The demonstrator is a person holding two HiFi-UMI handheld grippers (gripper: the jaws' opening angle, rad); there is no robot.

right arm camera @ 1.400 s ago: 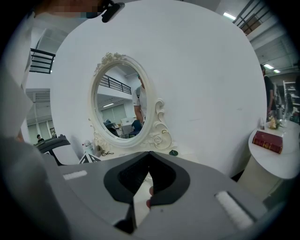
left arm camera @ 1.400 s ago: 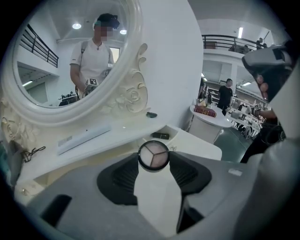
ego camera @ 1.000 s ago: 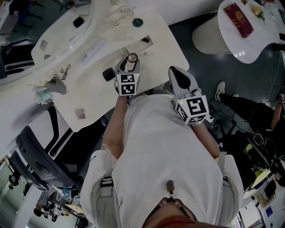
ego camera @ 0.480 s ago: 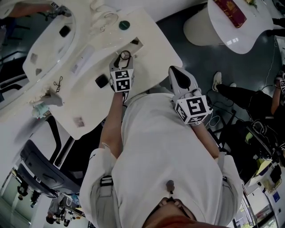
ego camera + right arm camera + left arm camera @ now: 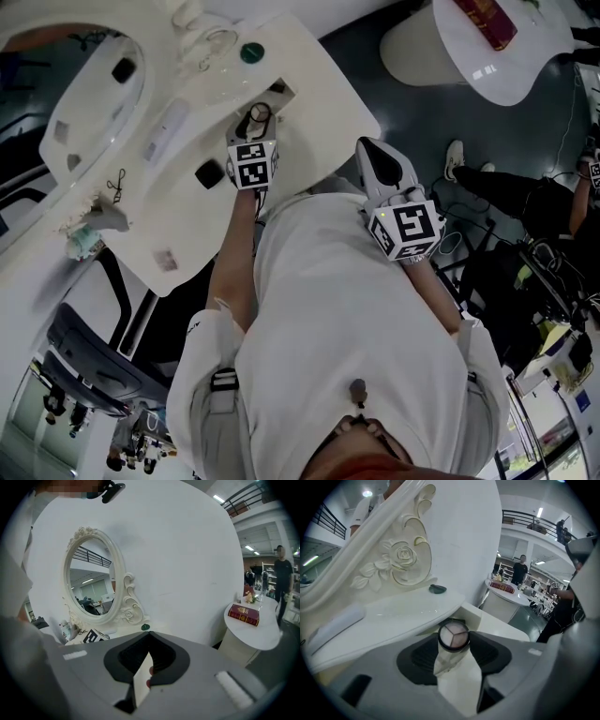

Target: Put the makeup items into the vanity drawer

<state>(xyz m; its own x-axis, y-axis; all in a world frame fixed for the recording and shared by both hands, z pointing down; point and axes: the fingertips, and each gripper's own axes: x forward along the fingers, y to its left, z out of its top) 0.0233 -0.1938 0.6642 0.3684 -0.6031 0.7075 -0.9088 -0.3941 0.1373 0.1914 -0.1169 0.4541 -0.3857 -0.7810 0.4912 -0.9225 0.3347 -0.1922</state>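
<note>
The round compact [image 5: 453, 635] is clamped edge-on in the left gripper [image 5: 255, 122], over the cream bench [image 5: 323, 70]. Being a disc, it has no long axis; its clear lid tilts up and back toward the person. Only the left gripper view shows its three pale wedges; the head view shows just a ring. Just beyond it is the small open drawer [image 5: 280, 91], contents unreadable. A green disc [image 5: 250, 52] lies further back. The right gripper [image 5: 364, 145] is off the bench edge, jaws closed tip to tip. Only its view shows the oval mirror [image 5: 91, 581].
</note>
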